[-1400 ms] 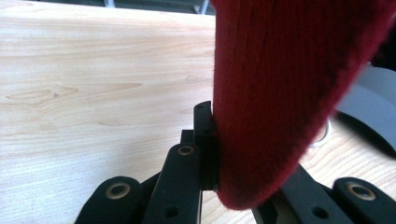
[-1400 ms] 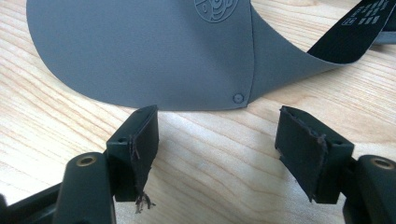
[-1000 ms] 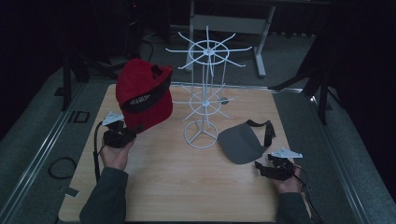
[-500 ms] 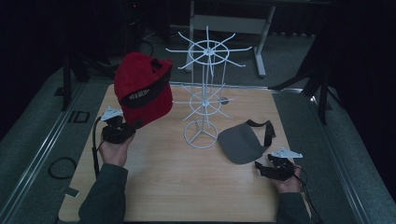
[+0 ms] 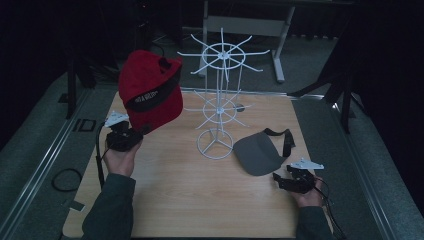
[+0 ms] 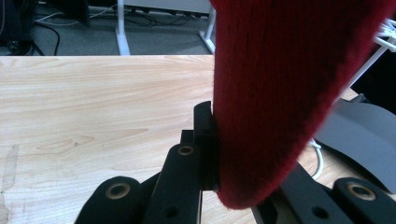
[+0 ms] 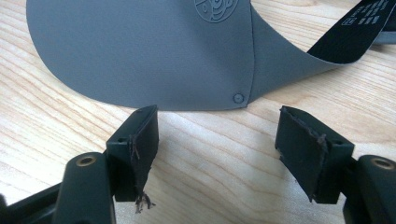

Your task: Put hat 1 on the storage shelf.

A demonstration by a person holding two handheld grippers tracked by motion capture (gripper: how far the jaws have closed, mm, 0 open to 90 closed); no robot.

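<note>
A red knit cap (image 5: pixel 150 90) with a black band is held up off the table by my left gripper (image 5: pixel 131 133), which is shut on its lower edge. In the left gripper view the red fabric (image 6: pixel 280 93) is pinched between the black jaws. A grey visor (image 5: pixel 260 152) with a black strap lies flat on the wooden table (image 5: pixel 190 200), right of the white wire rack (image 5: pixel 220 100). My right gripper (image 5: pixel 285 181) rests near the front right, open, its pads (image 7: pixel 140 144) just short of the visor's (image 7: pixel 154 51) rim, with nothing between them.
The wire rack stands mid-table on a round base (image 5: pixel 215 145), with thin arms spreading at two levels. A black cable loop (image 5: pixel 65 179) lies on the floor to the left. A table frame (image 5: pixel 240 25) stands behind in the dark.
The red cap has risen a little and shifted slightly left with my left gripper. The right gripper and the visor have not moved.
</note>
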